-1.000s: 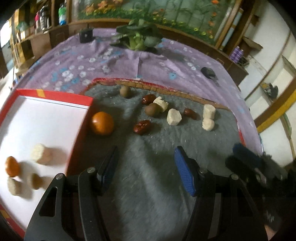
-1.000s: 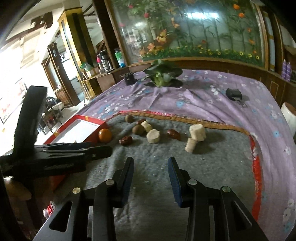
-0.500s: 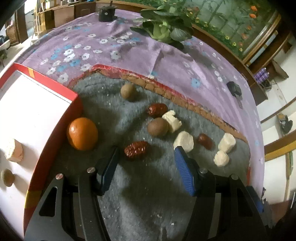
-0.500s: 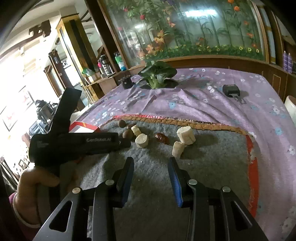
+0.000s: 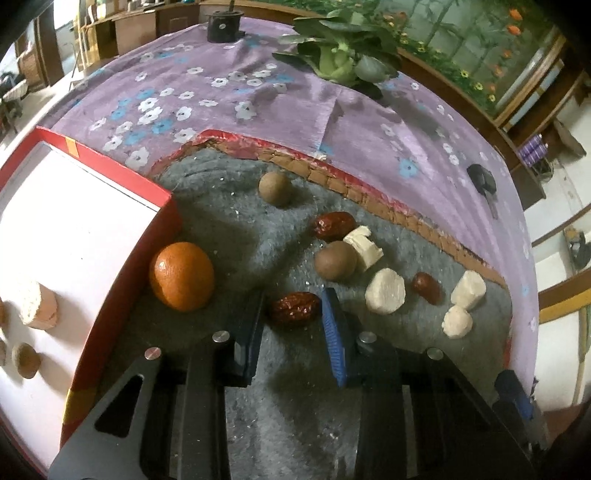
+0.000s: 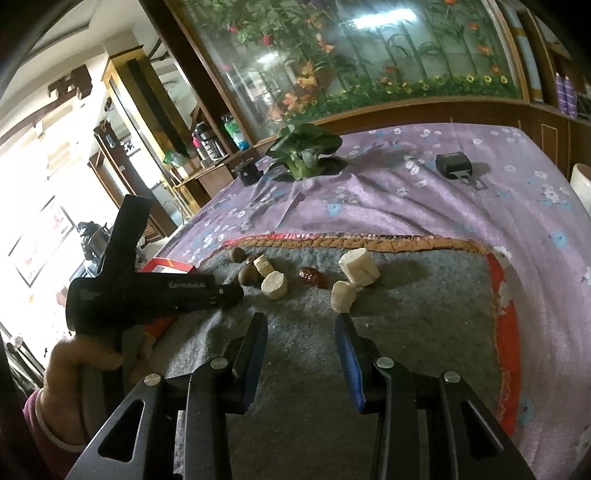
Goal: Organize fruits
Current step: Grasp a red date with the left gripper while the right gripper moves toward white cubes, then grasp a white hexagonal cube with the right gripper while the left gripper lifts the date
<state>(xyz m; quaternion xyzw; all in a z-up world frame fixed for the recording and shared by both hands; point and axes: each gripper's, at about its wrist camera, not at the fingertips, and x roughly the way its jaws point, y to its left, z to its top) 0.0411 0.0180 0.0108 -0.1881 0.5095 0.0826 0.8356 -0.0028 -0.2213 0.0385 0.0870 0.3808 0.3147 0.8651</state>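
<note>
A wrinkled red date [image 5: 294, 313] lies on the grey mat [image 5: 280, 424] between the tips of my left gripper [image 5: 293, 314]. Its jaws are closing, and the pads meet the date's two ends. An orange [image 5: 182, 277] rests against the red wall of the white tray [image 5: 162, 221] to the left. Beyond are two brown round fruits [image 5: 335, 260], two more dates [image 5: 334, 224] and several white chunks [image 5: 385, 291]. My right gripper [image 6: 301, 332] stands open above bare mat, short of a white chunk [image 6: 343, 295]. The left gripper's body [image 6: 155, 291] shows in the right wrist view.
The tray holds a white chunk [image 5: 38, 306] and a small brown fruit [image 5: 26, 360]. On the purple flowered cloth [image 5: 221, 96] sit a leafy plant [image 5: 340, 62], a black pot [image 5: 223, 27] and a black fob [image 5: 482, 177]. A hand [image 6: 74, 369] grips the left tool.
My left gripper came forward and down over the red date, and its jaws narrowed from wide apart onto it. The right gripper crept a little toward the fruits, with its jaws unchanged.
</note>
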